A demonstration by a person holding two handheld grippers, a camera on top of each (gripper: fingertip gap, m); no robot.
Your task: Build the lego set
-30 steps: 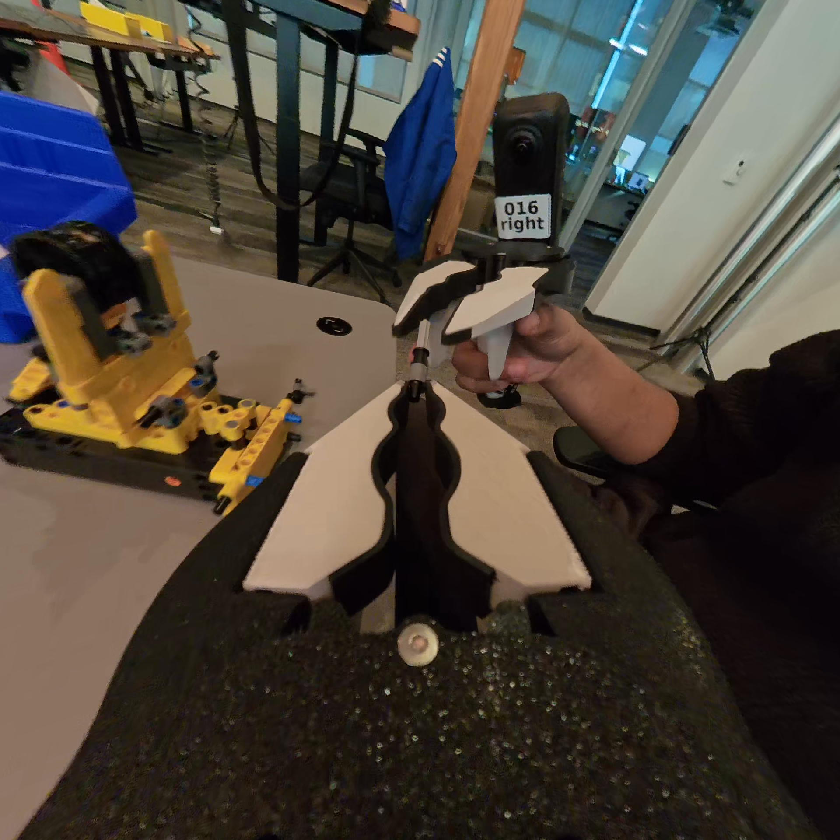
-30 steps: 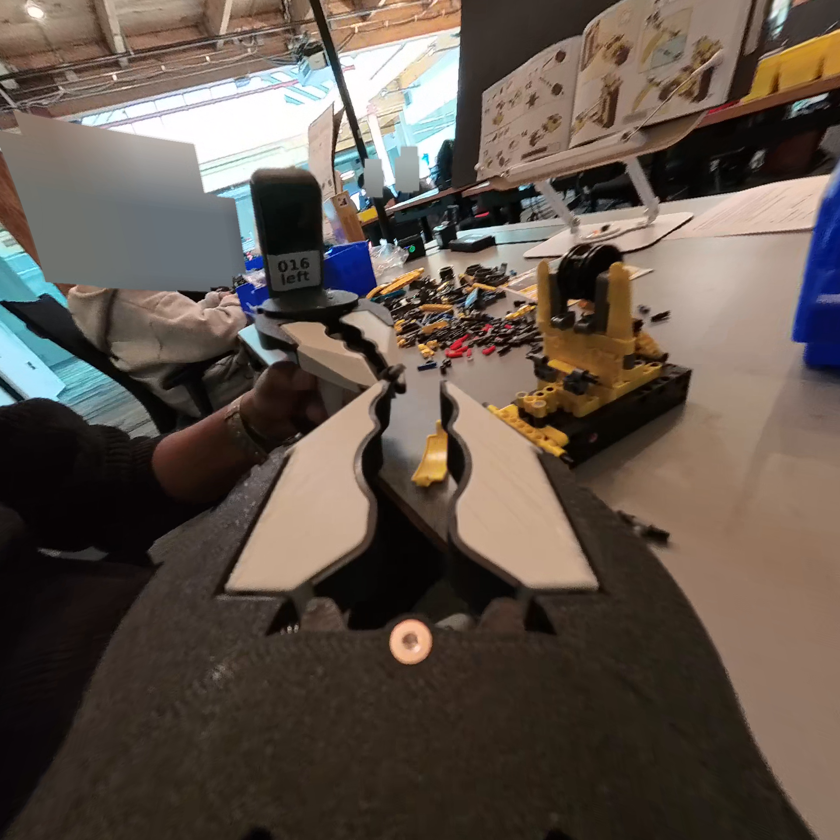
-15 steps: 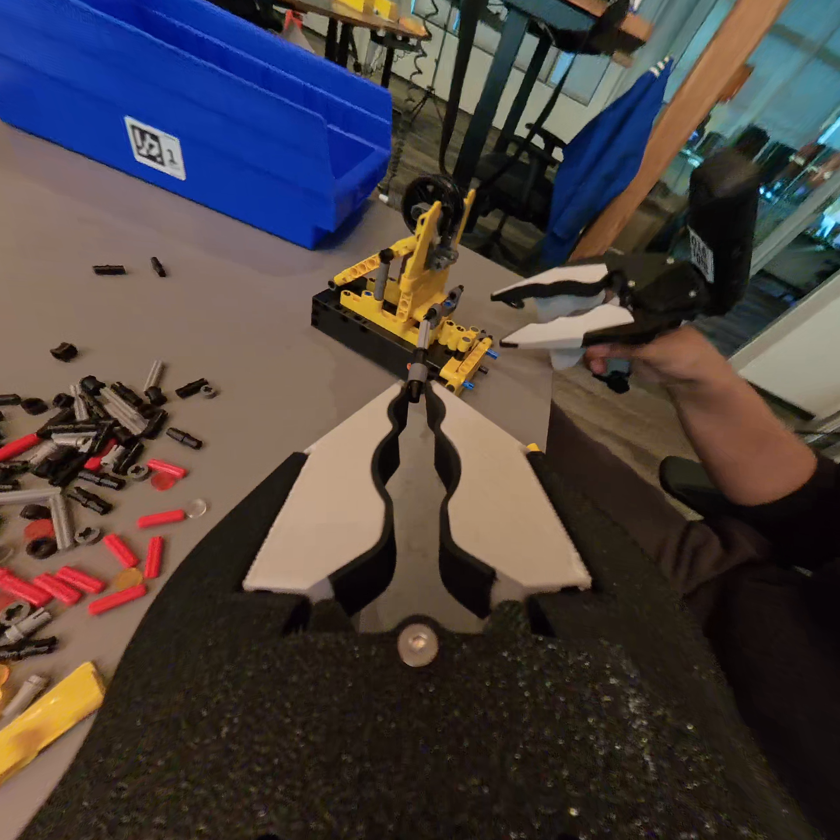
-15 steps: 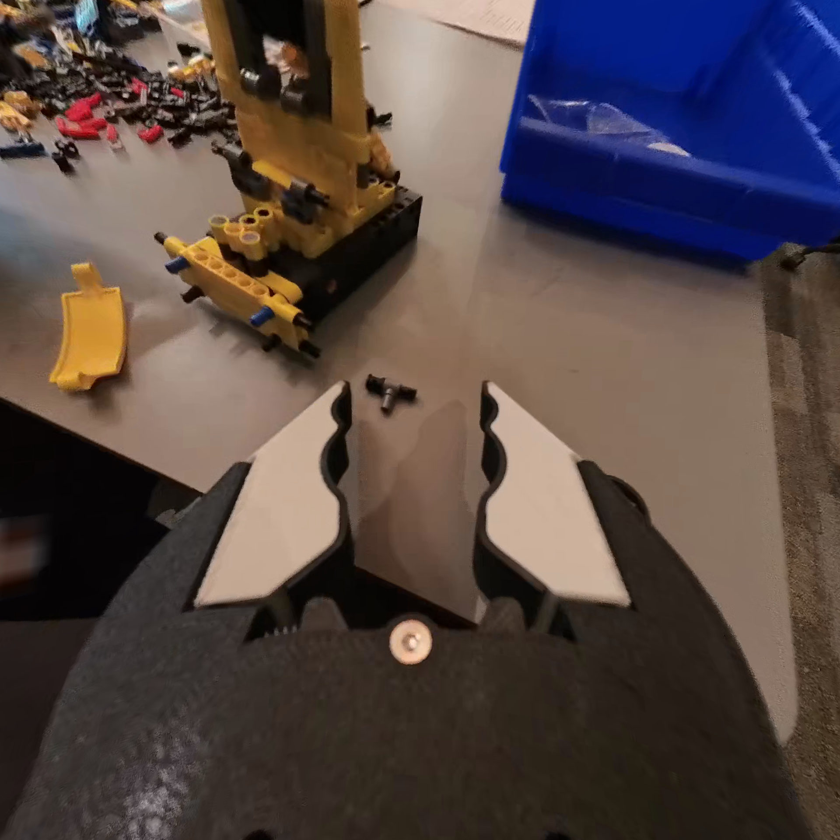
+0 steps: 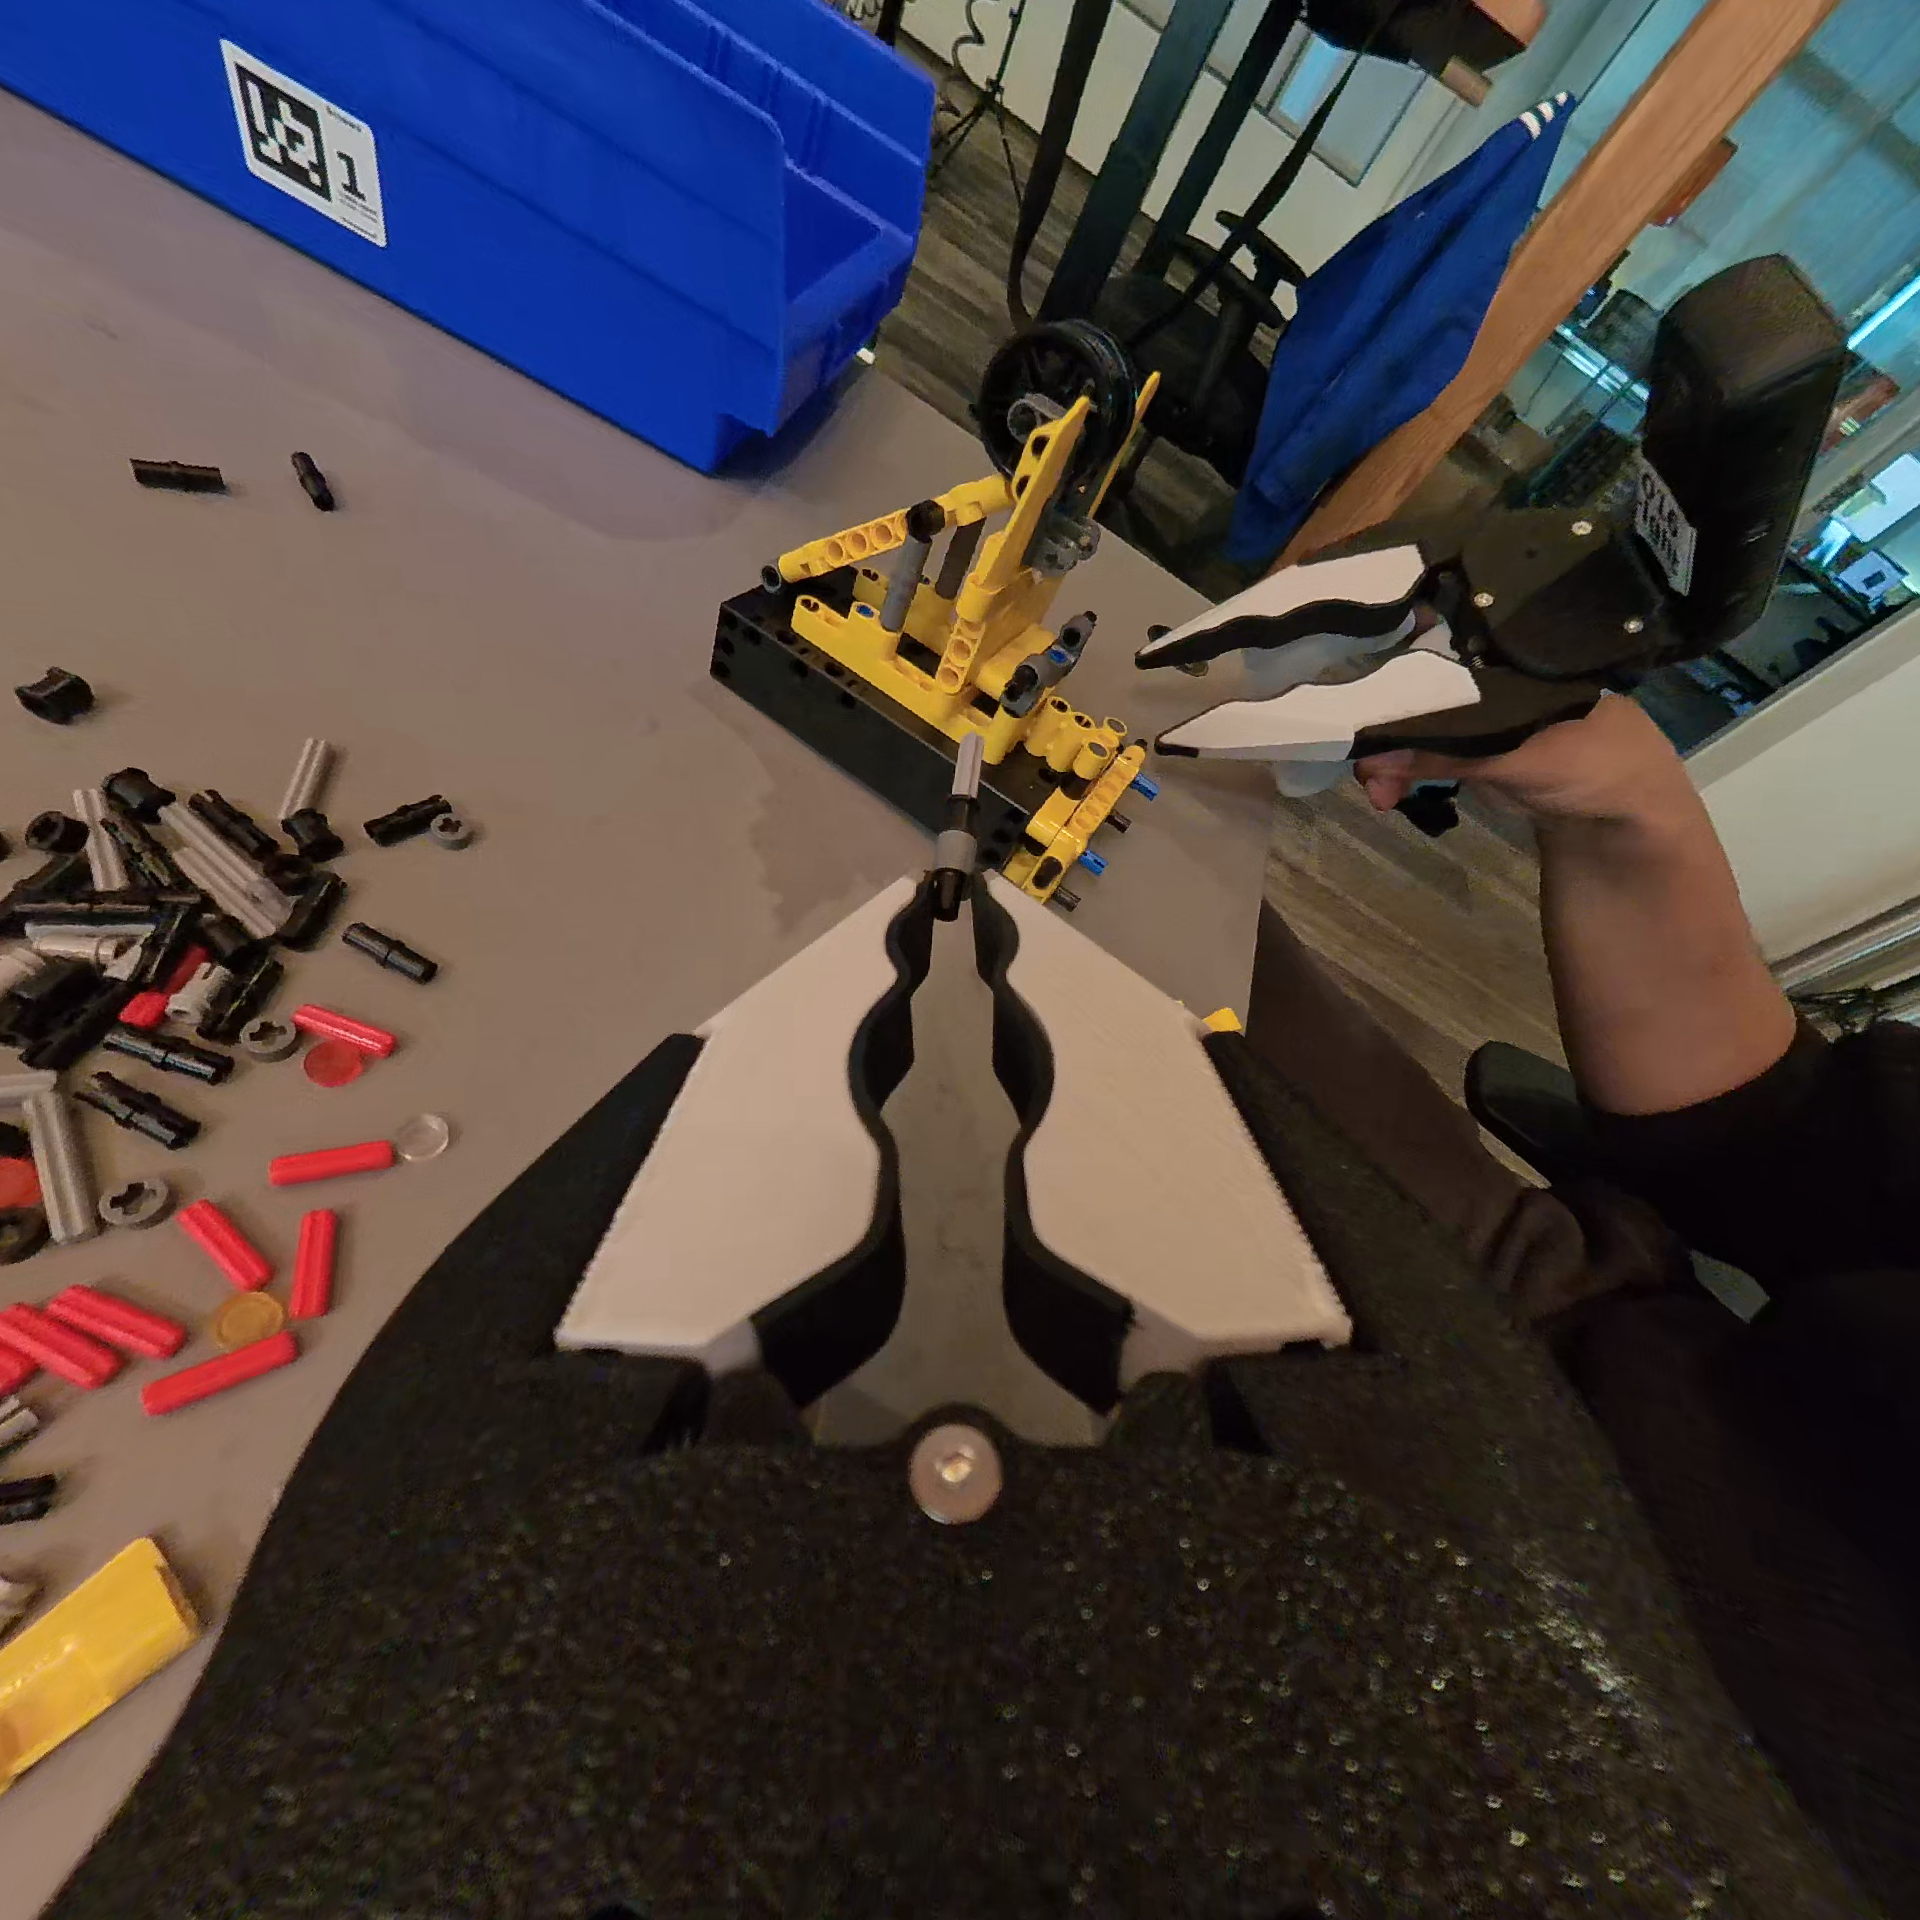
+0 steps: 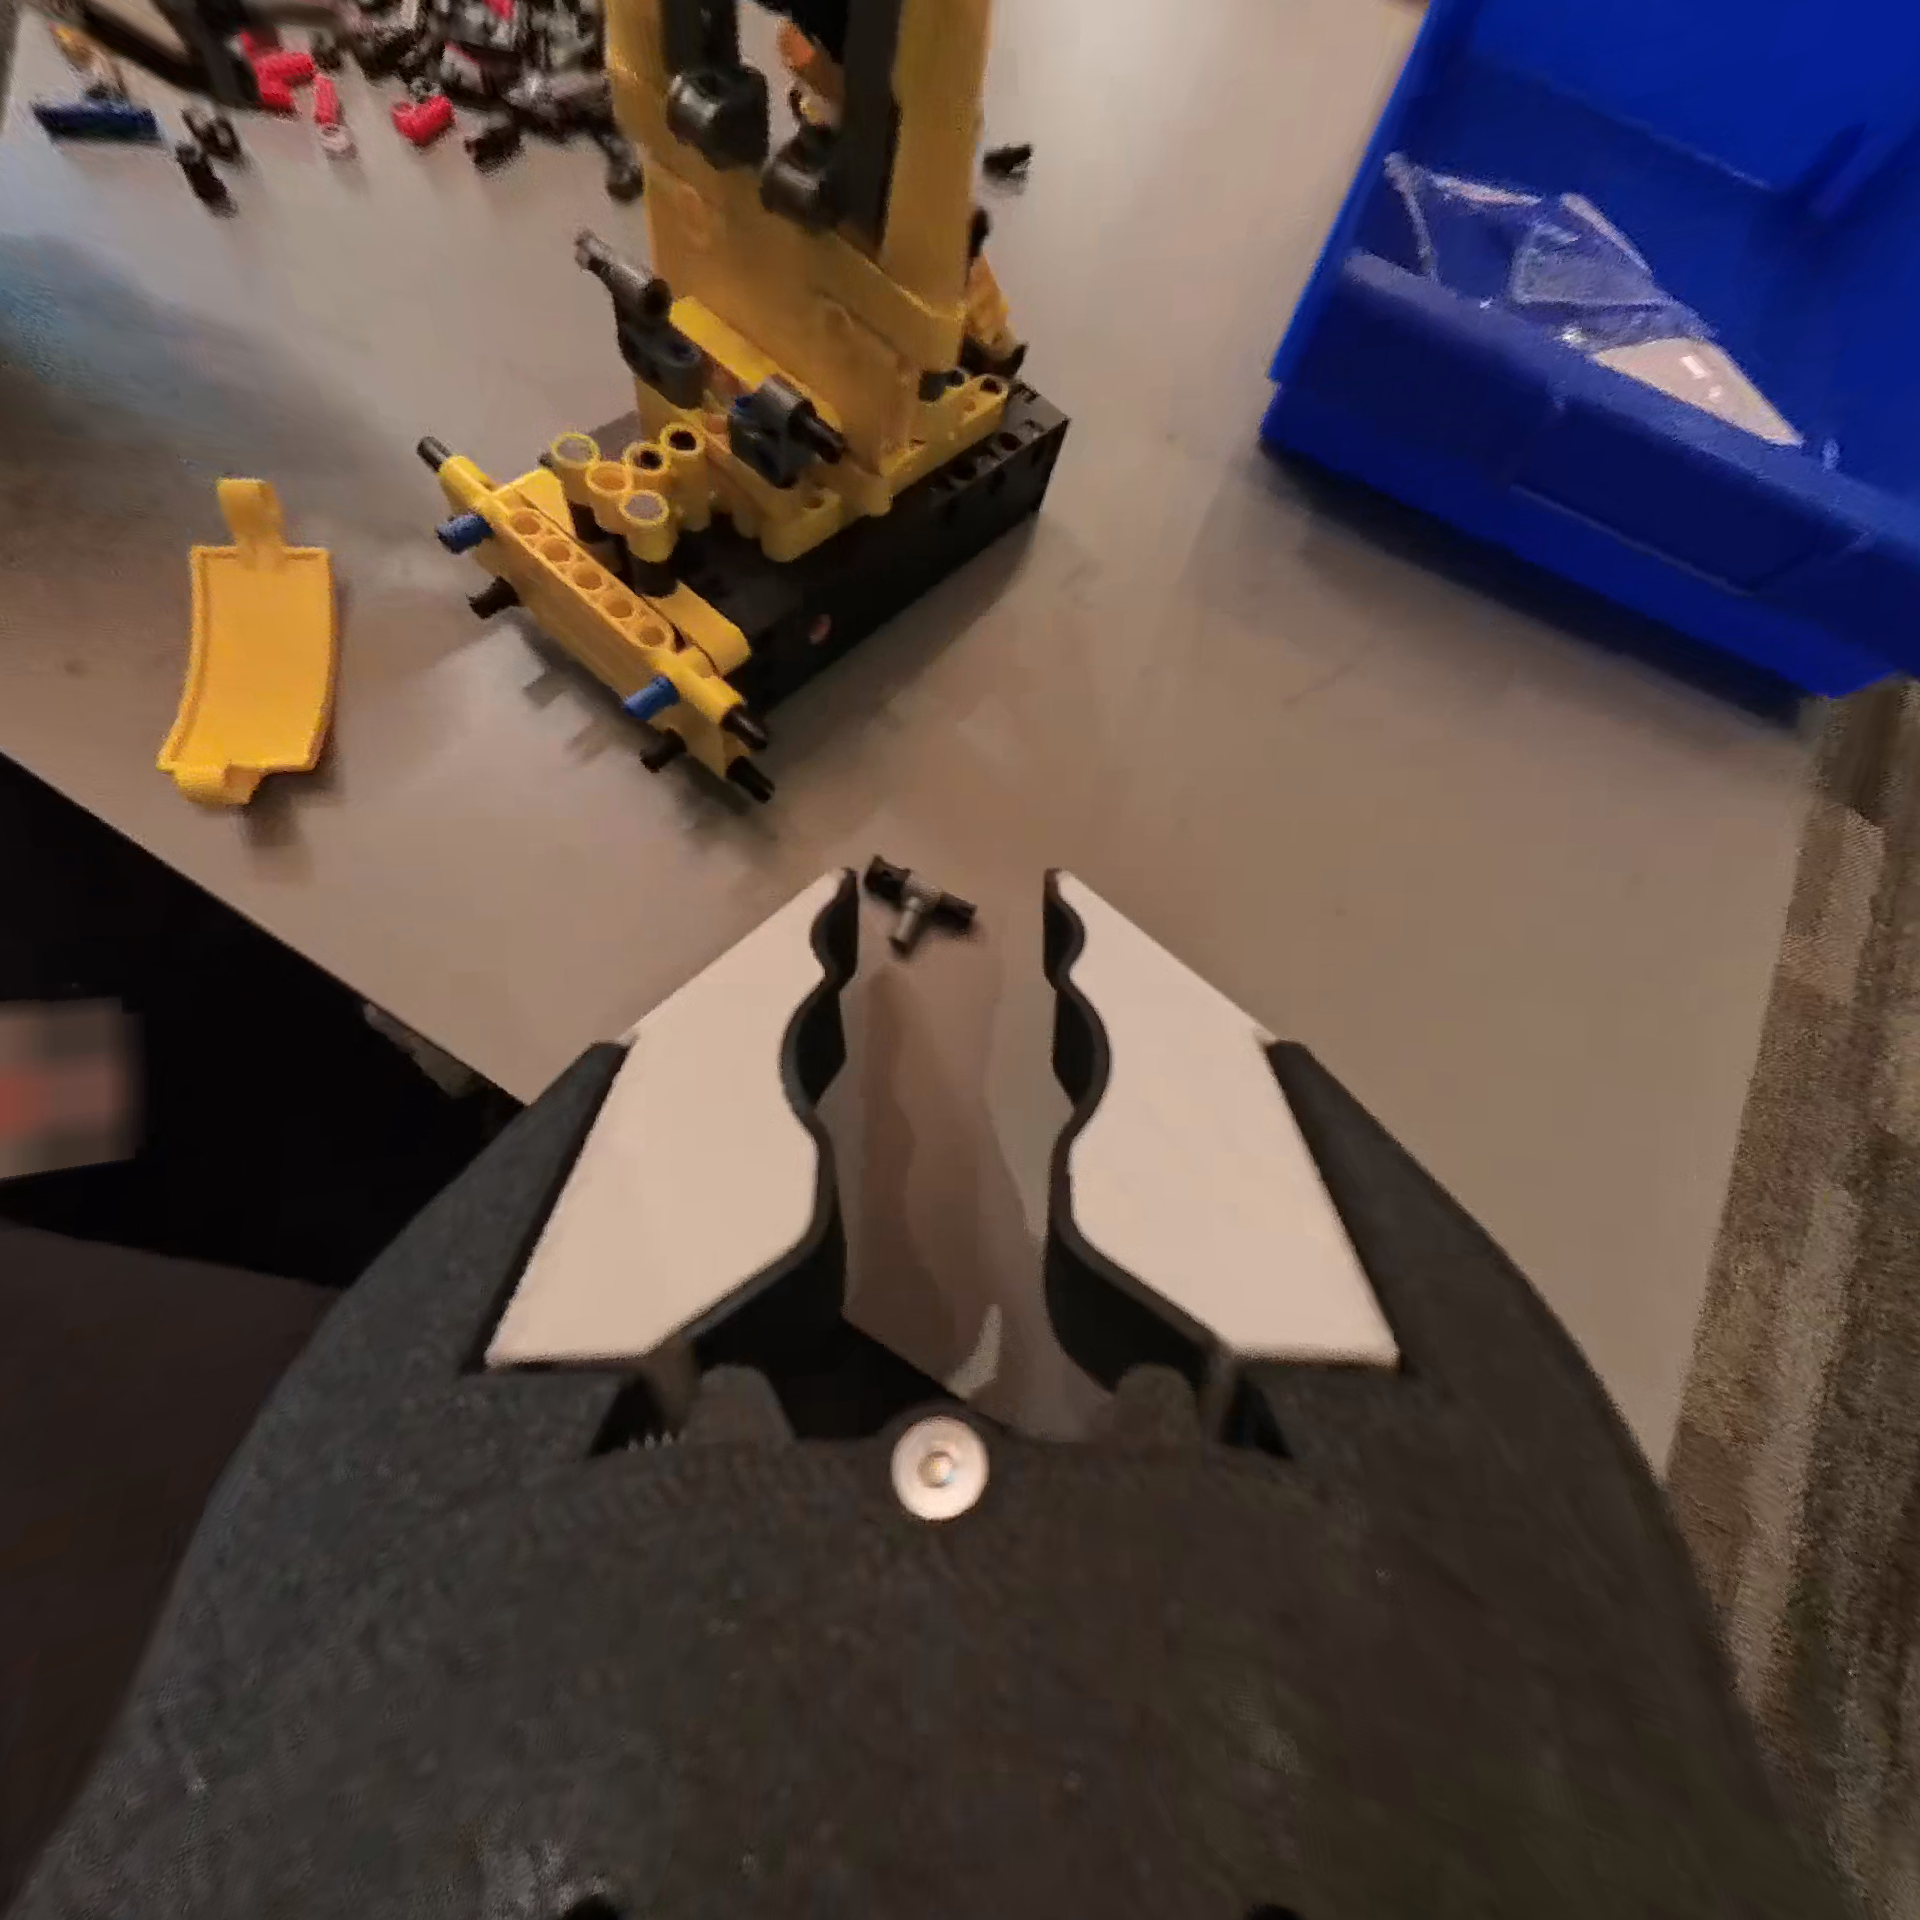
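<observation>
My left gripper is shut on a thin grey and black axle piece that sticks out past its tips, just short of the yellow and black brick model on the grey table. My right gripper is open and empty above the table, with a small black T-shaped connector lying between its tips. The model stands just beyond it. The right gripper also shows in the left wrist view, open, to the right of the model.
A blue bin stands behind the model; it also shows in the right wrist view. A pile of loose red, black and grey pieces lies at the left. A curved yellow panel lies near the table's front edge. Some 20 centimetres of space lies between my two pairs of fingers.
Both grippers swung from facing each other off the table edge round to over the table. The left still holds the axle piece. The right opened wider and came down over the black connector.
</observation>
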